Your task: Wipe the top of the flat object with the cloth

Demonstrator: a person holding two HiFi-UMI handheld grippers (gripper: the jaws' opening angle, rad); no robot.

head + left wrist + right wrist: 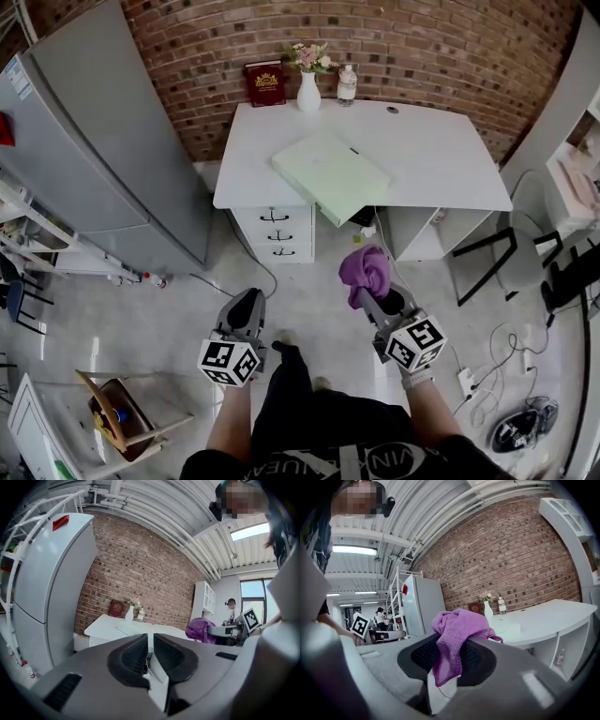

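Observation:
A pale green flat board point(331, 172) lies on the white desk point(441, 159), its near corner hanging over the front edge; it also shows faintly in the left gripper view point(136, 628) and the right gripper view point(506, 629). My right gripper point(367, 298) is shut on a purple cloth point(367, 272), which bunches over its jaws point(457, 634) and shows off to the right in the left gripper view point(200, 629). My left gripper point(249, 307) is shut and holds nothing point(150, 653). Both grippers hang over the floor, well short of the desk.
A grey fridge point(103, 141) stands left of the desk. At the desk's back edge are a red book point(265, 82), a white vase with flowers point(308, 84) and a small bottle point(347, 84). Drawers point(277, 234) sit under the desk. A chair point(511, 262), cables and a wooden stool point(112, 412) crowd the floor.

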